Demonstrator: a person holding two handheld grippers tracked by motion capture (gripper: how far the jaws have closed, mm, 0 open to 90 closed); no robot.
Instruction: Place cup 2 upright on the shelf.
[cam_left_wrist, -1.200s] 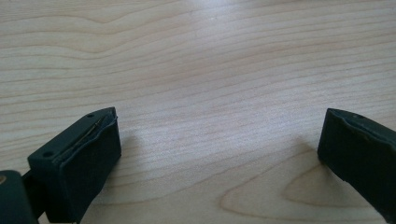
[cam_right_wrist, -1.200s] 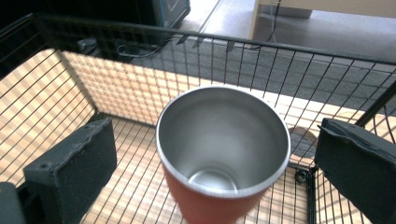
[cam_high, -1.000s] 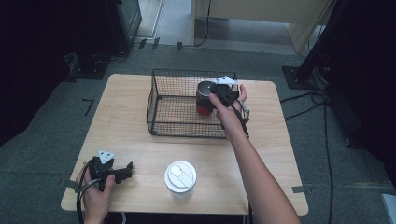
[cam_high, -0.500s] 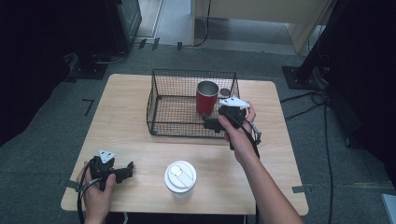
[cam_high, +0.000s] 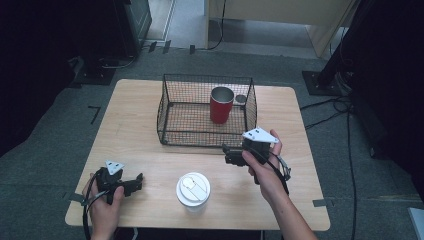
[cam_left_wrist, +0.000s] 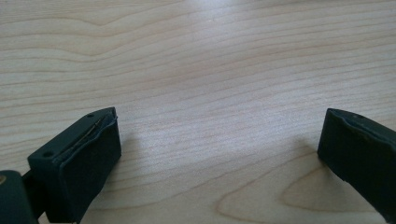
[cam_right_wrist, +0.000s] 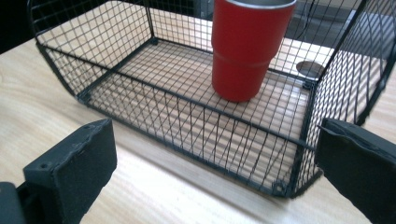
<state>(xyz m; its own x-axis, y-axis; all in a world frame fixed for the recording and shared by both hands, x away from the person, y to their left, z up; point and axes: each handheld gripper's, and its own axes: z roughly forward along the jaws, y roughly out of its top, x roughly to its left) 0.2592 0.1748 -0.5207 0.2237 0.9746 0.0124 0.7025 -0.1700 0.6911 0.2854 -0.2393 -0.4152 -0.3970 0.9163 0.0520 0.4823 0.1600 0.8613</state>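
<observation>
Red metal cup (cam_high: 221, 104) stands upright inside the black wire basket (cam_high: 170, 107), toward its back right corner, resting on the mesh floor. In the right gripper view we see the cup (cam_right_wrist: 250, 46) through the basket's near wall (cam_right_wrist: 187, 135), silver rim on top, nothing touching it.

Our right gripper (cam_high: 231, 154) sits just outside the basket's front right corner, above the wooden table (cam_high: 135, 150), held in the right hand (cam_high: 265, 167). Its jaws are spread wide with nothing between them; in its own view (cam_right_wrist: 215, 158) they frame the basket's front edge, well clear of the cup. Grey three-cornered plate on top faces the high camera.

Our left gripper (cam_high: 135, 182) is near the front left corner of the table, held in the left hand (cam_high: 102, 200), well apart from the basket. Its jaws are also spread and hold nothing; its own view (cam_left_wrist: 217, 149) looks down at bare wood grain between the two black pads.

White disposable-style lid (cam_high: 193, 188) lies flat on the table near the front edge, between the two hands, closer to the left gripper's jaw tips, touching neither gripper.

Small round grey object (cam_high: 240, 99) lies on the table just behind the basket's back right corner; we can't tell what it is.
</observation>
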